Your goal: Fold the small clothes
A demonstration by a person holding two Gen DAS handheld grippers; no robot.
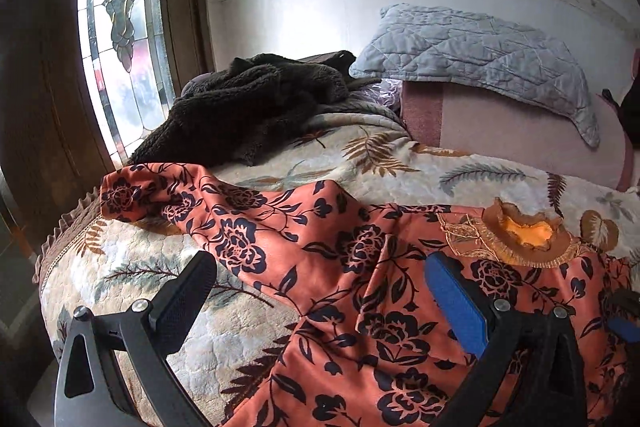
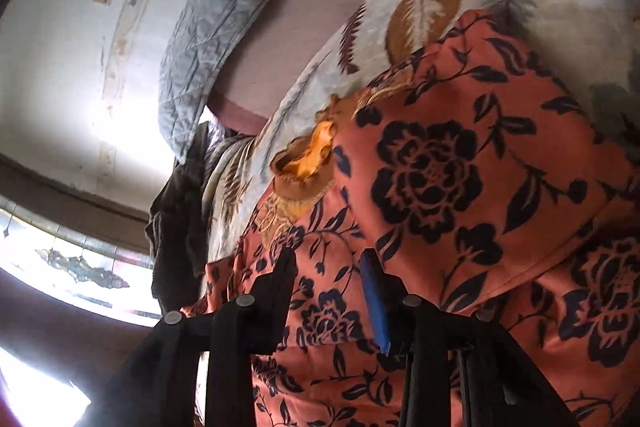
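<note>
An orange garment (image 1: 340,287) printed with dark flowers lies spread and rumpled on the leaf-patterned bedspread (image 1: 360,155). Its brown collar with yellow lining (image 1: 524,231) points toward the pillows. My left gripper (image 1: 320,261) hovers over the garment's left part, jaws wide apart, with fabric lying below them and nothing pinched. In the right wrist view the same garment (image 2: 460,187) fills the frame, its collar (image 2: 308,163) at the centre left. My right gripper (image 2: 328,261) is rolled sideways close above the cloth, with a narrow gap between its fingers and no fabric pressed.
A dark fleece garment (image 1: 240,107) is heaped at the back left of the bed. A grey quilted pillow (image 1: 480,55) rests on a pink bolster (image 1: 500,123) against the wall. A stained-glass window (image 1: 120,7) stands to the left. The bed's frilled edge (image 1: 68,227) drops off on the left.
</note>
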